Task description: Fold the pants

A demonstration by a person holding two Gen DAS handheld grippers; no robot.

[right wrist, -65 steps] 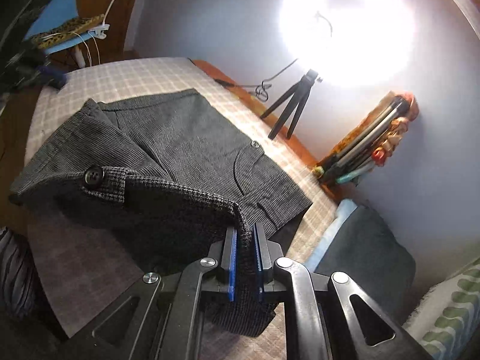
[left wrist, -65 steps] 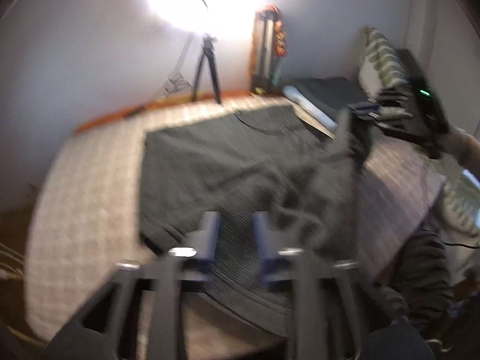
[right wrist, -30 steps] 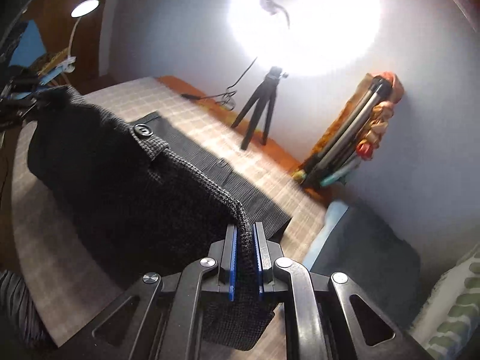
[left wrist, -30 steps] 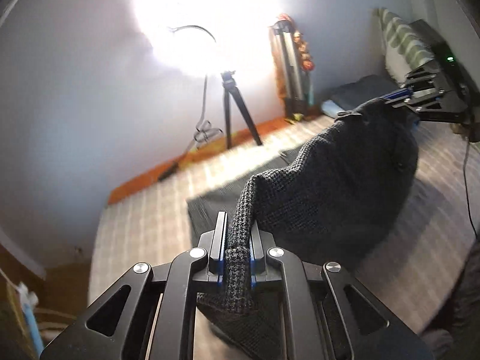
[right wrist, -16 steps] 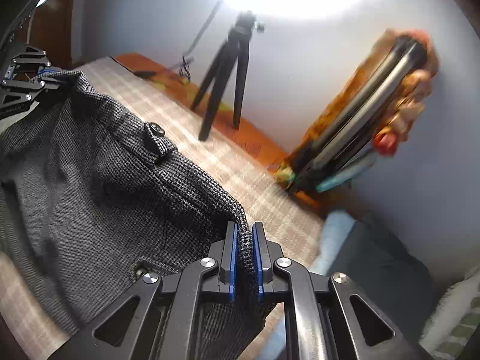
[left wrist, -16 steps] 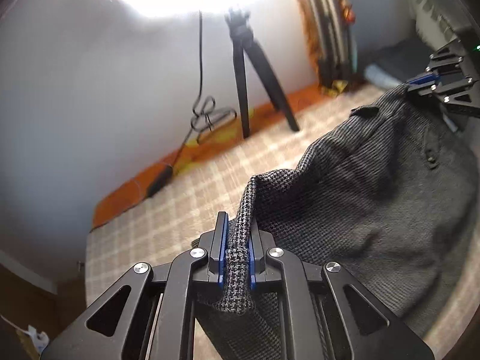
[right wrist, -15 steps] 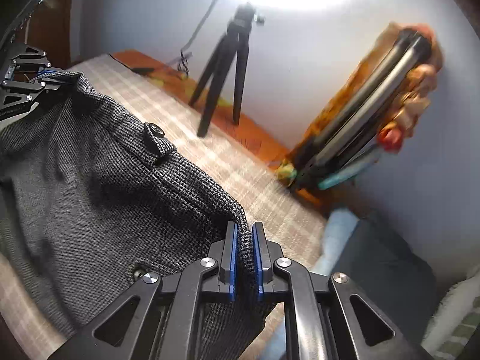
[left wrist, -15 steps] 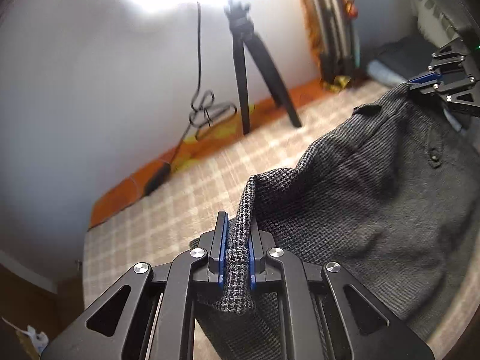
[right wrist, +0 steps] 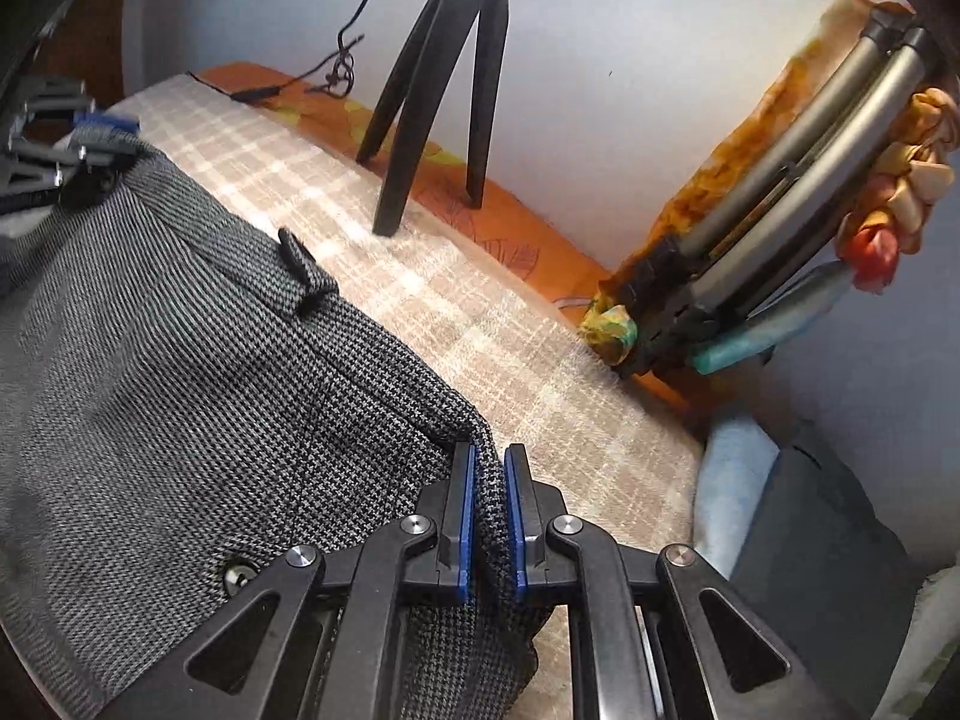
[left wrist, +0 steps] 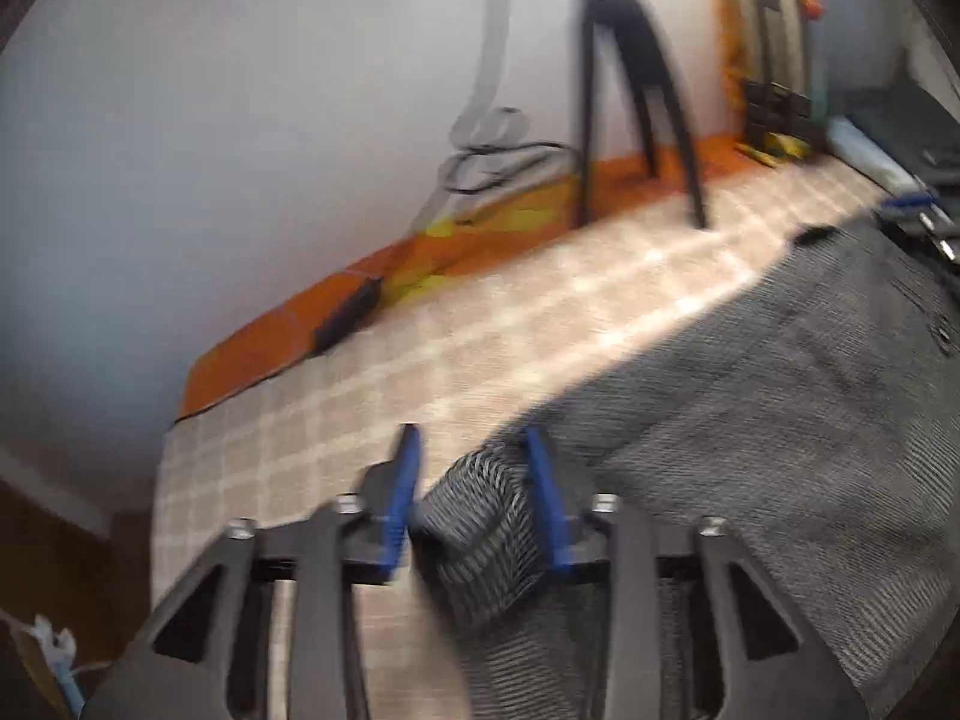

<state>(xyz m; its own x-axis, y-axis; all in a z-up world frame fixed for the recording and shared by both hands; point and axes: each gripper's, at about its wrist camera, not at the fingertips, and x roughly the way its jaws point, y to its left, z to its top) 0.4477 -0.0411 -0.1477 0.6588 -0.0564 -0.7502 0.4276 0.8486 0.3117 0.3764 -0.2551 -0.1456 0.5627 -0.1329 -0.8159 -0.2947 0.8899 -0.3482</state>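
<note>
while the pants [right wrist: 180, 396] are lying spread over the checked bed cover [right wrist: 480, 324] near its far edge, my right gripper [right wrist: 489, 516] is pinching their waistband corner tight between its blue pads. my left gripper [left wrist: 474, 492] is standing wide apart, the other waistband corner bunching loosely between its fingers [left wrist: 402, 492], touching only one. a black tripod [right wrist: 432, 78] is standing beyond.
</note>
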